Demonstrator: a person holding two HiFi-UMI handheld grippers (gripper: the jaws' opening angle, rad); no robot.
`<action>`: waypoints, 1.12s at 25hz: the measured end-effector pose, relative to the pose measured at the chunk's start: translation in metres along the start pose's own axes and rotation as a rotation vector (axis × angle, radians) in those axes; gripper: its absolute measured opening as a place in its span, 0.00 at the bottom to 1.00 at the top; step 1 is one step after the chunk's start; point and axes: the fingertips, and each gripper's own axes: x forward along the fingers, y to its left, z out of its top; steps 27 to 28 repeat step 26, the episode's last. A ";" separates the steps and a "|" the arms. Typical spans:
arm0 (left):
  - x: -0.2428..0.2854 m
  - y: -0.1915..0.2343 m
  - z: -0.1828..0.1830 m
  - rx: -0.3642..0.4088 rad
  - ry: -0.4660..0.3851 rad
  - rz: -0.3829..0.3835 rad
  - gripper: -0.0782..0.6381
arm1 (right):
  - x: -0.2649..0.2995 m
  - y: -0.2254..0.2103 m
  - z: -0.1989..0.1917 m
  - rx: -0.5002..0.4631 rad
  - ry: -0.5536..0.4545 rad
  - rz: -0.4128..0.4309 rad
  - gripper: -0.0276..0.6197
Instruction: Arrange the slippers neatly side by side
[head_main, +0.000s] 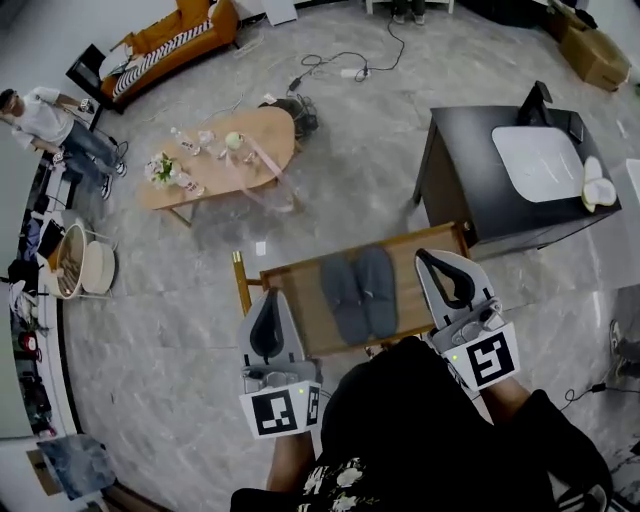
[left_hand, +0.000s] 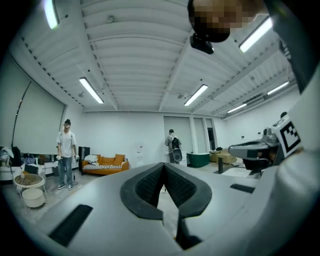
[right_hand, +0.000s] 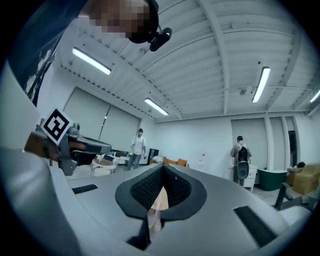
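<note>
Left gripper (head_main: 270, 300) and right gripper (head_main: 428, 262) jaws closed, empty; slippers (head_main: 358, 292) lie paired on worktop (head_main: 306, 280). We think only a knock to it could skew them.

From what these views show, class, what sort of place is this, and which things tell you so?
Probably a large studio or lab staged as a living room: an orange sofa and oval coffee table on wide floor, under long ceiling strip lights.

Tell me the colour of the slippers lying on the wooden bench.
The slippers are plain dark grey, with no pattern visible. The head view shows them best.
</note>
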 end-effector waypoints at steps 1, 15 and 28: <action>-0.001 0.005 0.005 0.000 -0.008 0.012 0.11 | -0.002 -0.004 0.000 -0.002 0.005 -0.018 0.04; 0.002 0.011 -0.008 -0.019 0.012 0.035 0.11 | -0.003 -0.013 -0.020 0.056 0.055 -0.066 0.04; 0.023 0.006 -0.016 -0.024 0.012 0.000 0.11 | 0.007 -0.019 -0.032 0.065 0.081 -0.060 0.04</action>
